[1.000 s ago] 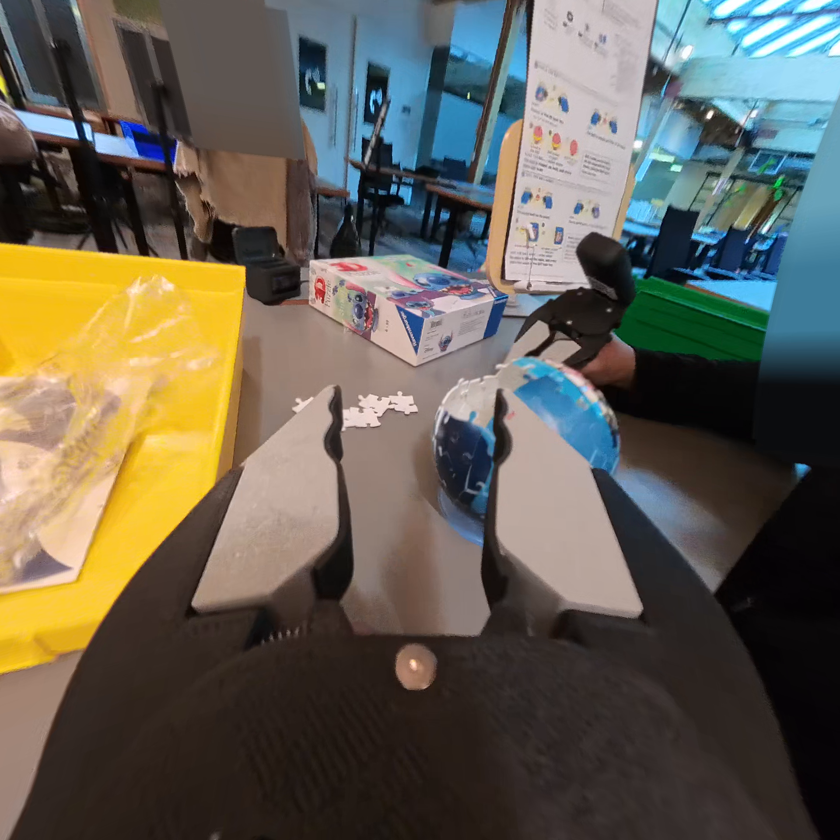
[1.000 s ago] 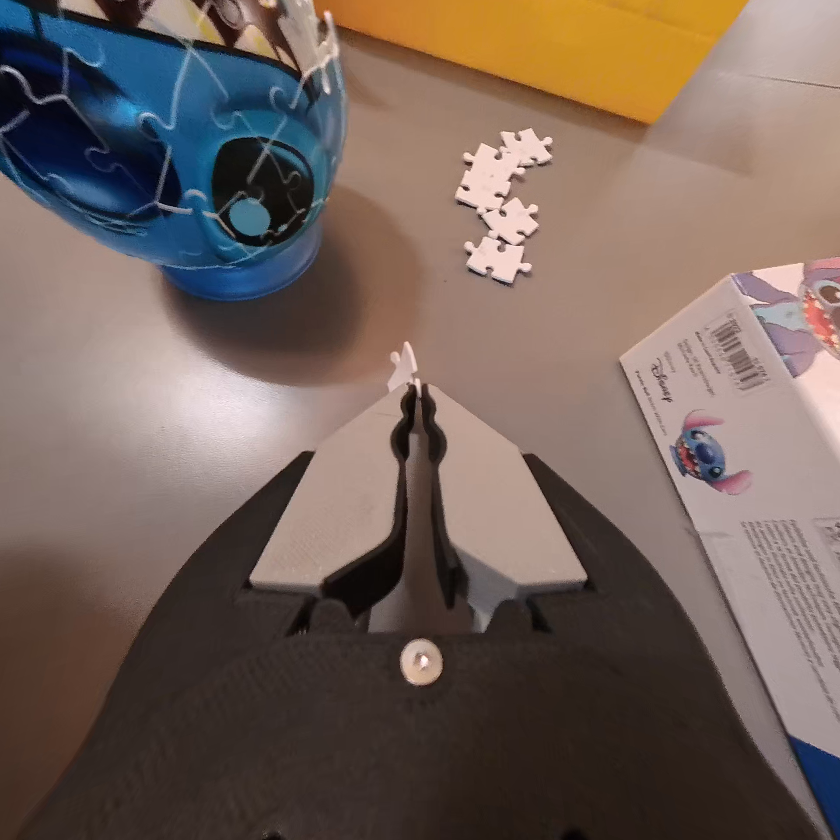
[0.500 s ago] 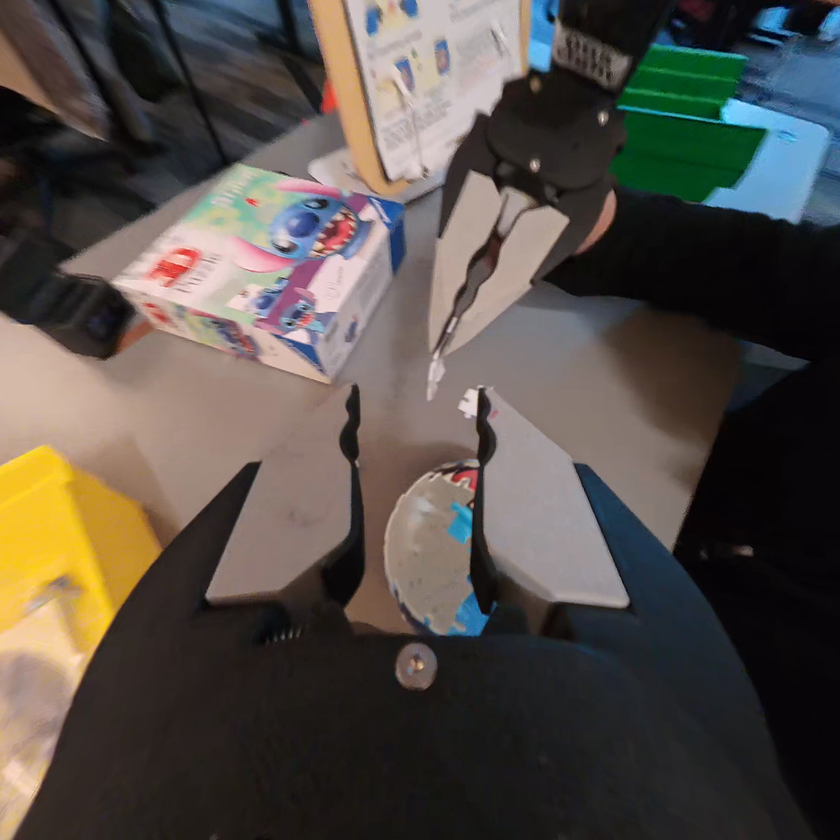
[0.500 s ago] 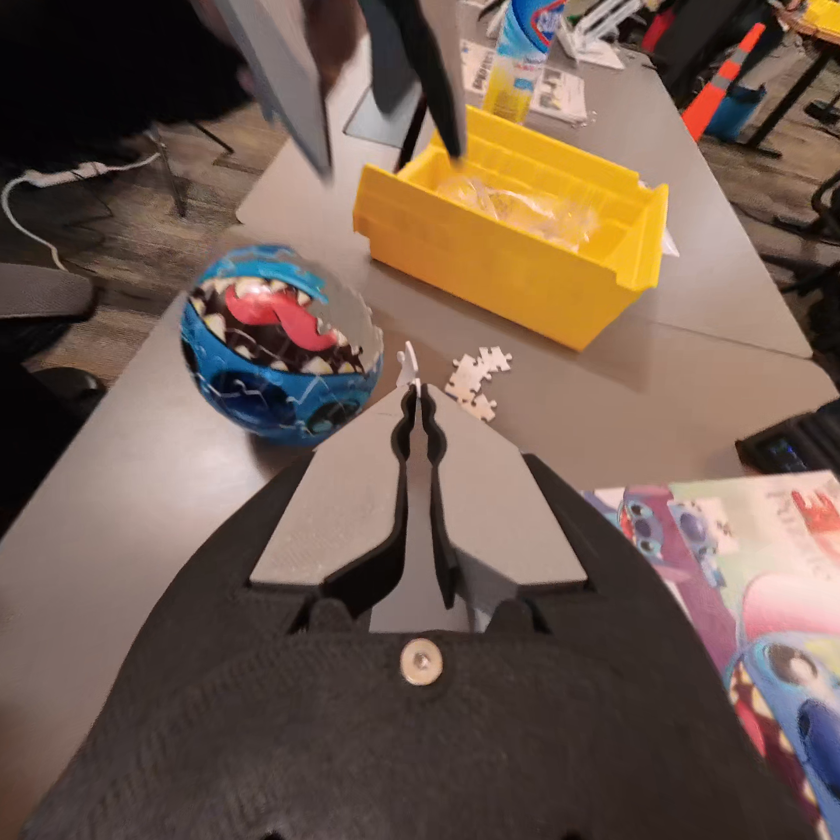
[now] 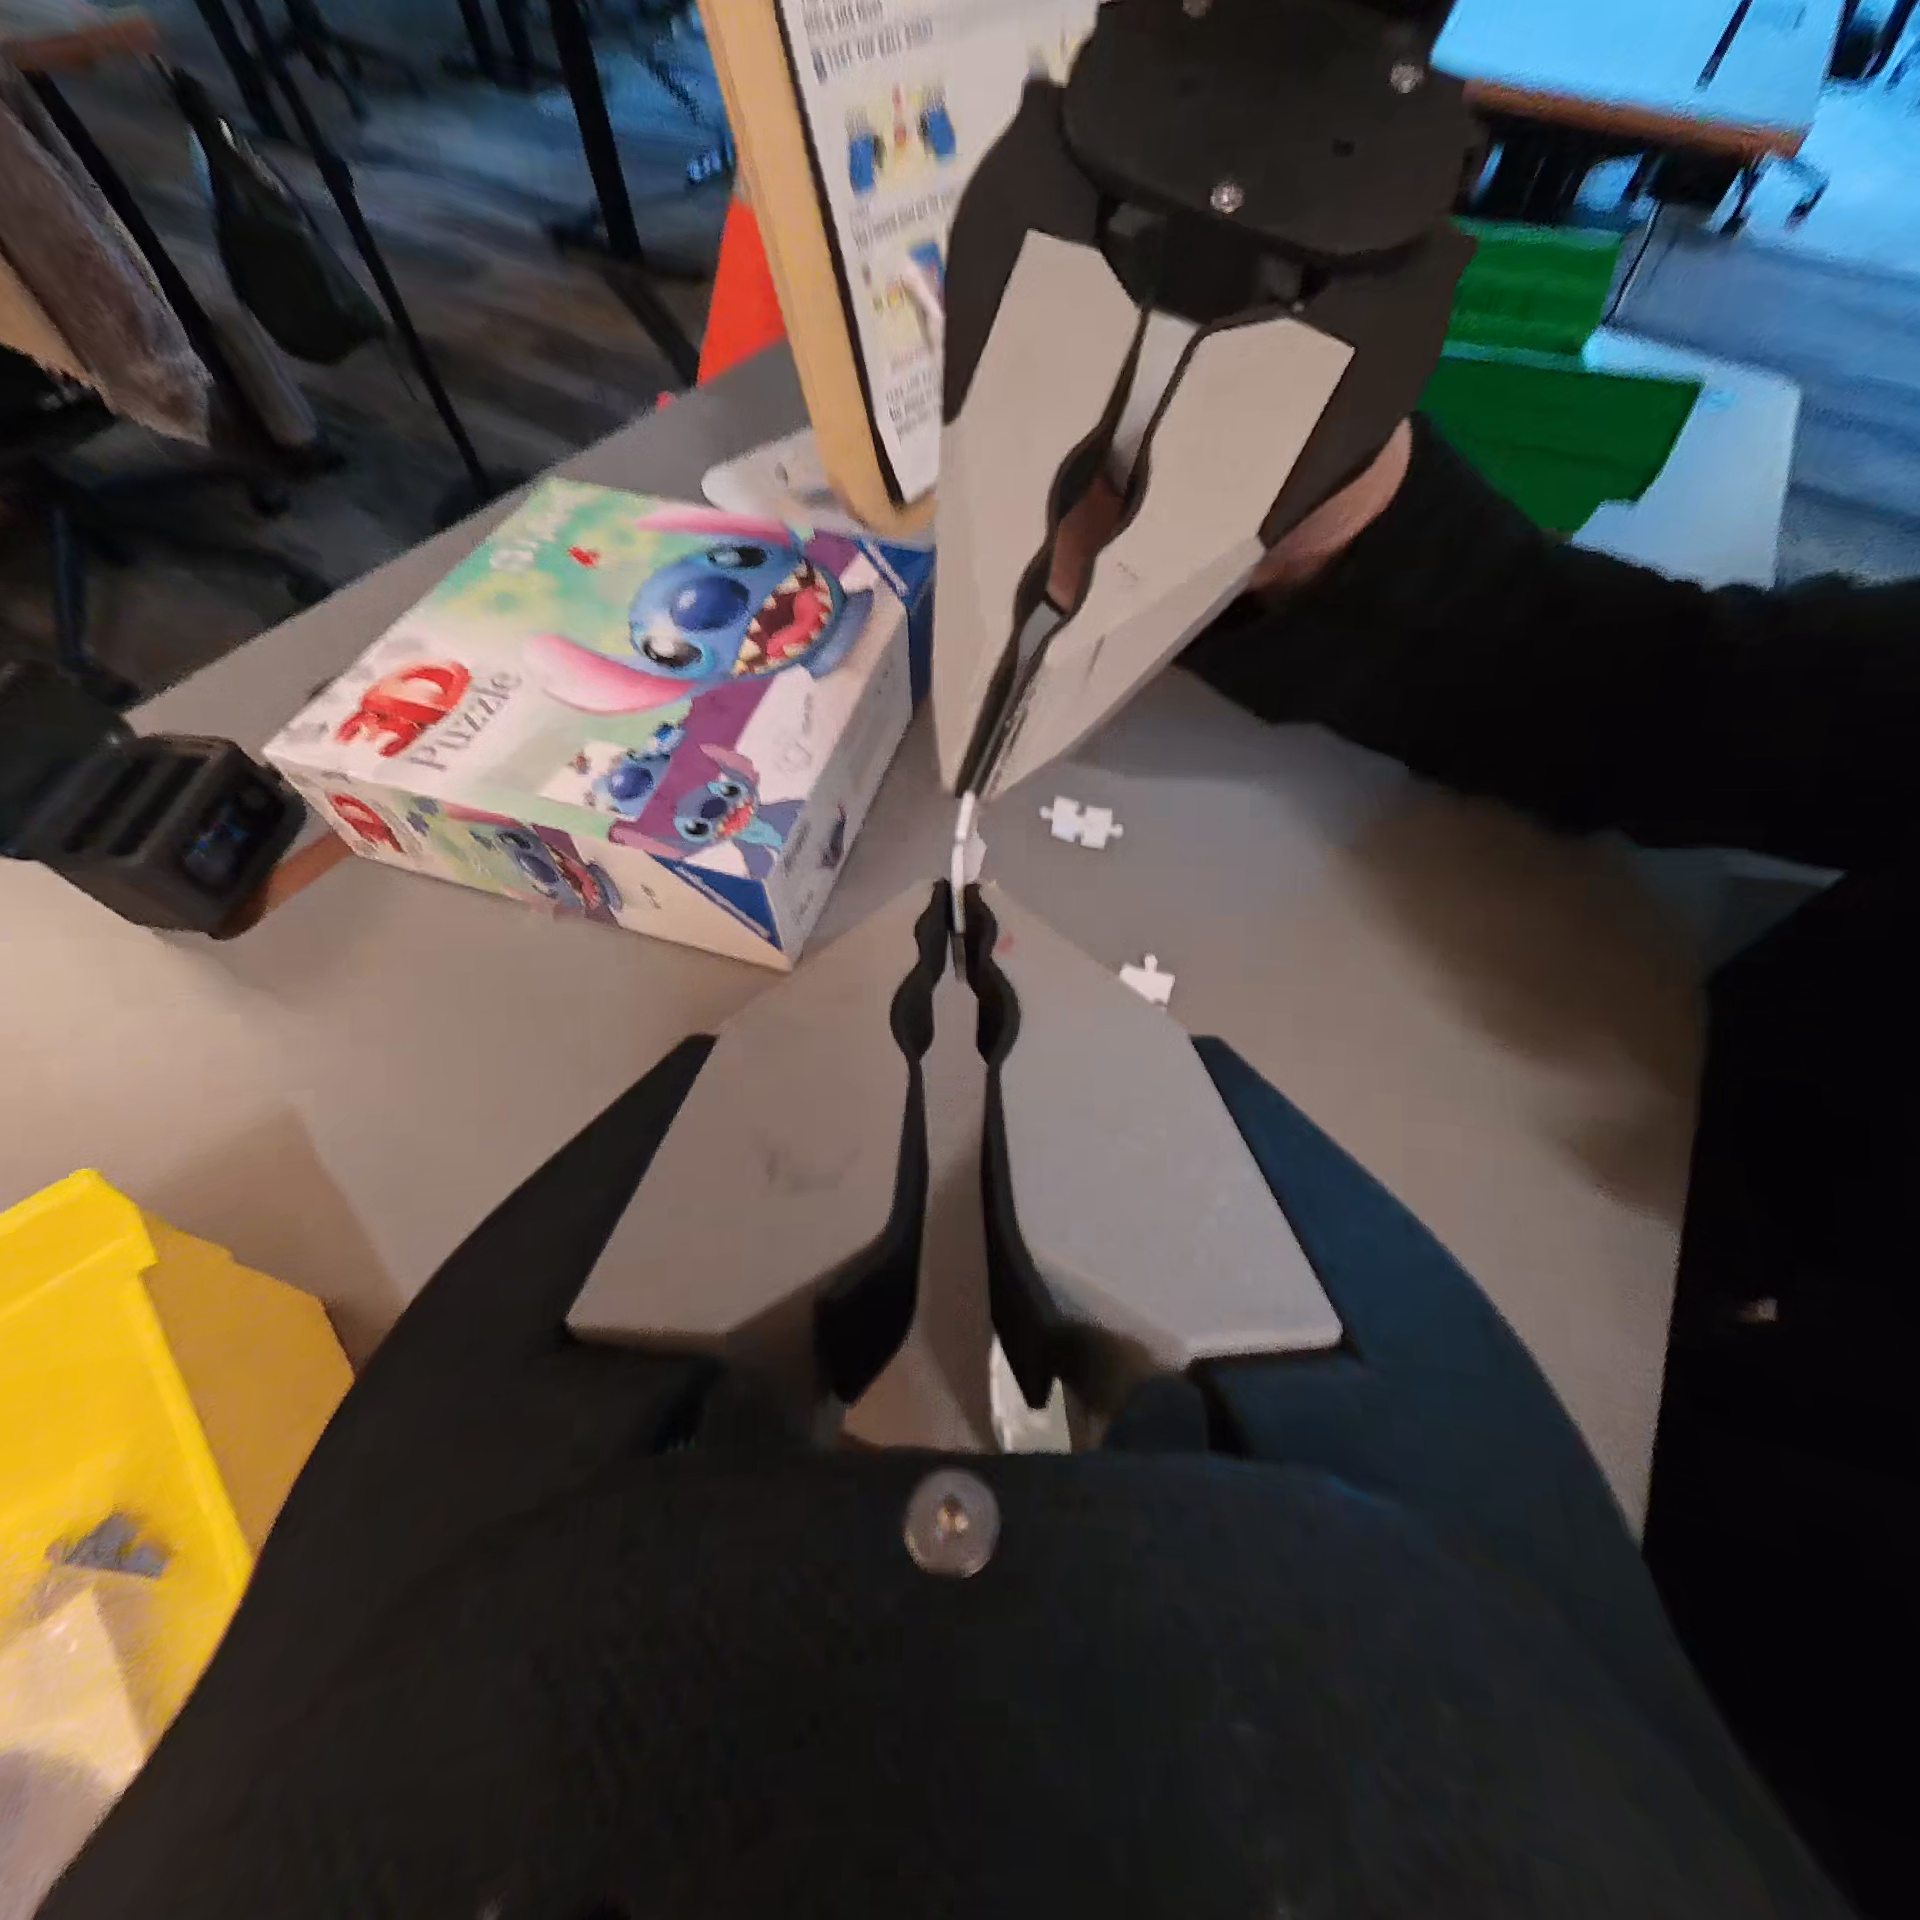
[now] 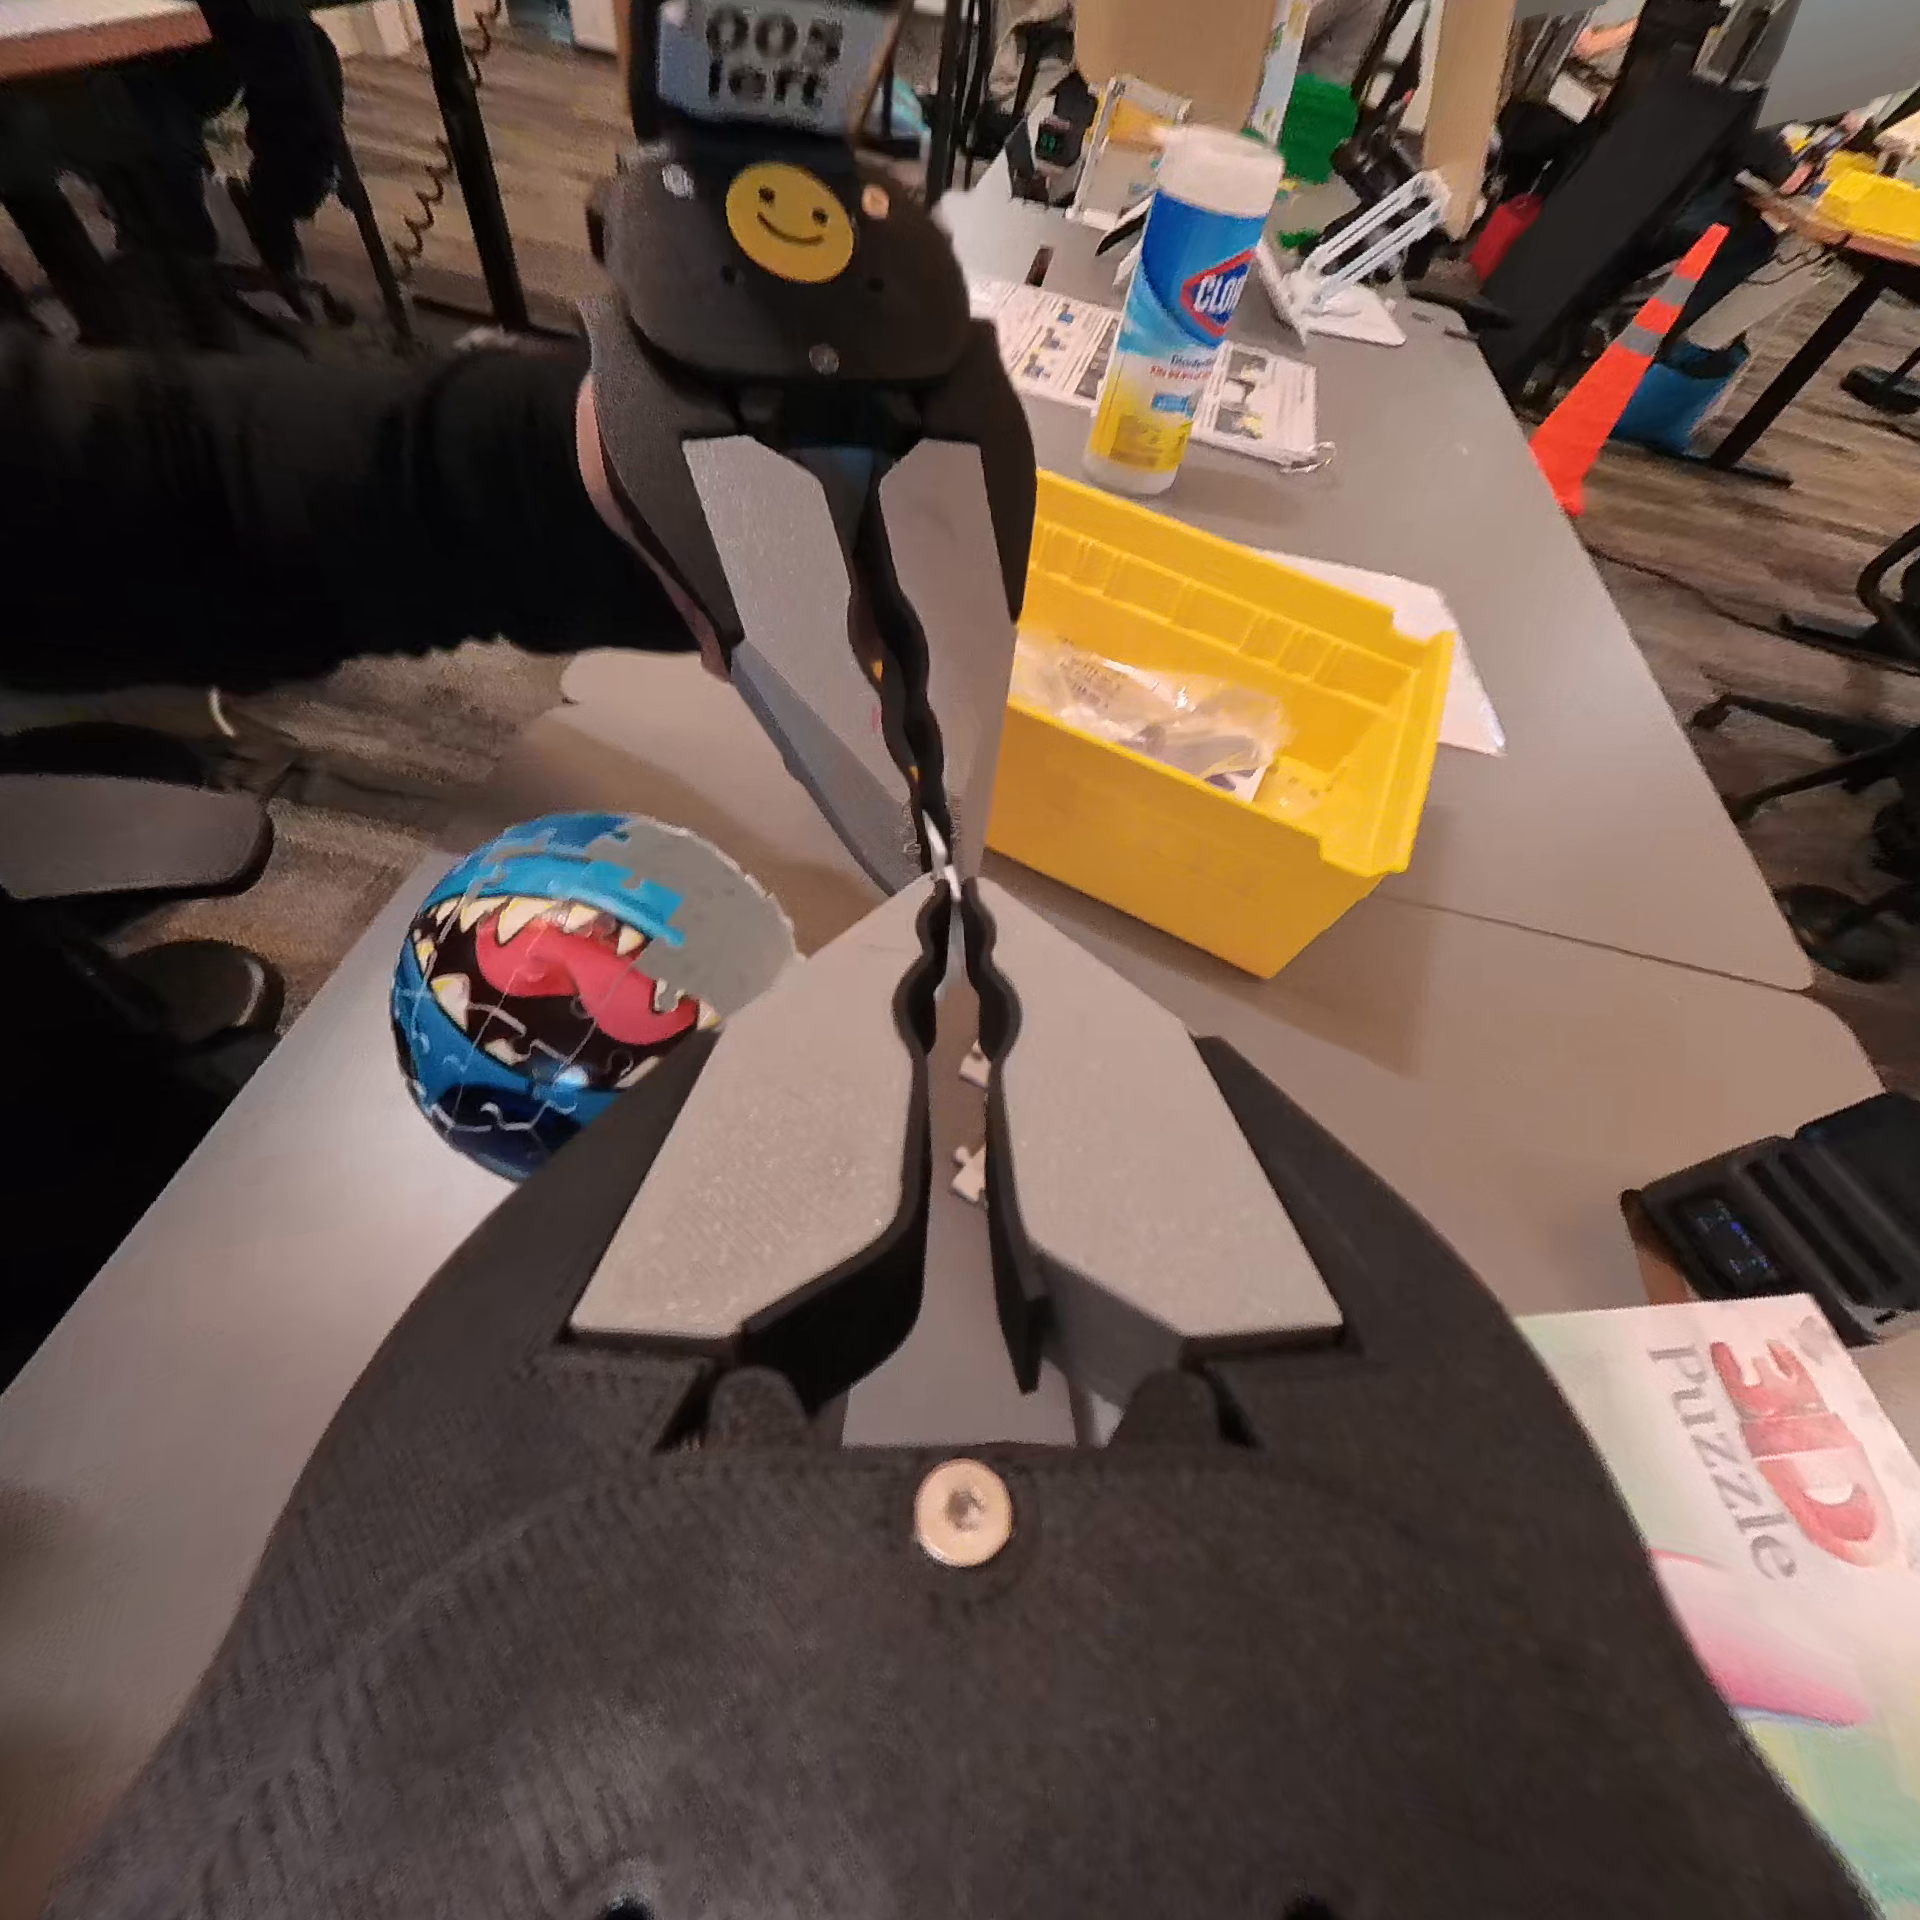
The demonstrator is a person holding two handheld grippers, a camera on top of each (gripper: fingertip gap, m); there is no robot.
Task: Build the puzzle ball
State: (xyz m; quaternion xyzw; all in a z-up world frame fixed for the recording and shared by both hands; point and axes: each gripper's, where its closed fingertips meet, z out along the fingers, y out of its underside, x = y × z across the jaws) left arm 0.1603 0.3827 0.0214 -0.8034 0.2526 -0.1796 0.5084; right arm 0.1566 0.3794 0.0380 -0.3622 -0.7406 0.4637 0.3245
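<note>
The left gripper point(image 5: 958, 914), black-bodied with grey wedge-shaped fingers, is raised above the grey table with its fingers pinched nearly together at the tips. The right gripper point(image 6: 954, 904), of the same build, points straight back at it, so the two meet tip to tip; its fingers are drawn together as well. Both sets of tips pinch the same small white piece. A hand point(image 5: 1320, 520) in a black sleeve holds the right gripper from behind.
</note>
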